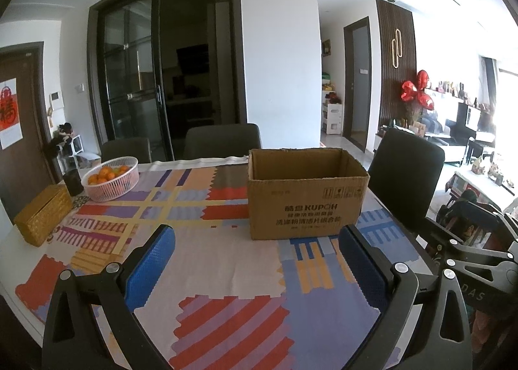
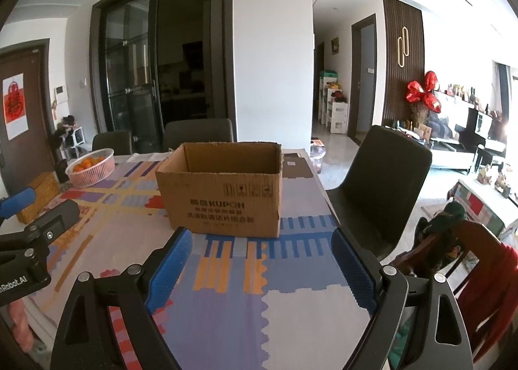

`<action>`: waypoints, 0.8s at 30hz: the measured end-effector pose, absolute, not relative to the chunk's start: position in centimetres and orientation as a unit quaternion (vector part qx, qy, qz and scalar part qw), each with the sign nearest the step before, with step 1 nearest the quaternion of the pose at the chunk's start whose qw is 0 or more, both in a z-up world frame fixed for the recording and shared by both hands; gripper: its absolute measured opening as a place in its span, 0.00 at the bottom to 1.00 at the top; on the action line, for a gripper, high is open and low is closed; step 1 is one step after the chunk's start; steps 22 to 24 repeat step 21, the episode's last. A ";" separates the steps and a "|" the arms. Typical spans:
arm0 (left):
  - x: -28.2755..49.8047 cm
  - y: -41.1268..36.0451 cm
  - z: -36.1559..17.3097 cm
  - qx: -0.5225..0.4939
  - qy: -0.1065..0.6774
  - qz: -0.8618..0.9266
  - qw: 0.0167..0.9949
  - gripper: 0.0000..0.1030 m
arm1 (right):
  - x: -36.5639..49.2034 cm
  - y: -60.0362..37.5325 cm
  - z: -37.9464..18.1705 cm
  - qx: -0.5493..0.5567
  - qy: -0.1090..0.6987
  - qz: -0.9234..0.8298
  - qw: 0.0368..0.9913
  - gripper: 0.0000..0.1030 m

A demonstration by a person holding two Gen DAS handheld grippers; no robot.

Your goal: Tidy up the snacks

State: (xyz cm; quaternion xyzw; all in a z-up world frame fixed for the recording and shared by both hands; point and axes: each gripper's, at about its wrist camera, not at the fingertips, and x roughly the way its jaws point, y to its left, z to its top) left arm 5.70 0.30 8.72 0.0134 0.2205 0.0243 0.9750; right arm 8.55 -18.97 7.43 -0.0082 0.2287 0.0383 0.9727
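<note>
Item: cardboard box, 12 o'clock on bench | light, stiff walls, grip rim | my left tongs, right tongs both wide apart, empty.

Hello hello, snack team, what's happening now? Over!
Left gripper and right gripper: jaws open, empty. Cardboard box upright on table, open-topped, ahead of both. No snacks in sight. Path clear.

Matt cardboard box; woven cloth tablecloth.
</note>
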 end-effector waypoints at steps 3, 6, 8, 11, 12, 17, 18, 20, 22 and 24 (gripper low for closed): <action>5.5 0.4 8.6 0.013 0.219 0.027 0.975 1.00 | 8.2 -18.9 7.3 -0.009 0.227 0.037 0.973 0.86; 5.3 0.5 8.6 0.013 0.218 0.028 0.975 1.00 | 8.2 -18.9 7.2 -0.010 0.227 0.037 0.973 0.86; 5.3 0.5 8.5 0.012 0.218 0.028 0.976 1.00 | 8.2 -18.9 7.2 -0.009 0.227 0.038 0.973 0.86; 5.3 0.6 8.5 0.012 0.218 0.028 0.975 1.00 | 8.1 -18.8 7.2 -0.009 0.227 0.038 0.973 0.86; 5.3 0.6 8.5 0.011 0.218 0.028 0.976 1.00 | 8.1 -18.9 7.2 -0.008 0.227 0.038 0.973 0.86; 5.1 0.6 8.4 0.010 0.219 0.029 0.975 1.00 | 7.8 -18.9 7.1 -0.007 0.228 0.039 0.973 0.86; 5.1 0.6 8.4 0.009 0.220 0.029 0.975 1.00 | 7.9 -18.9 7.1 -0.007 0.227 0.038 0.973 0.86; 5.0 0.5 8.4 0.009 0.220 0.029 0.975 1.00 | 7.8 -18.9 7.0 -0.008 0.227 0.038 0.973 0.86; 5.1 0.5 8.4 0.010 0.220 0.029 0.975 1.00 | 7.9 -18.9 7.1 -0.008 0.227 0.039 0.973 0.86; 5.1 0.5 8.4 0.010 0.220 0.029 0.975 1.00 | 7.9 -18.9 7.1 -0.008 0.227 0.039 0.973 0.86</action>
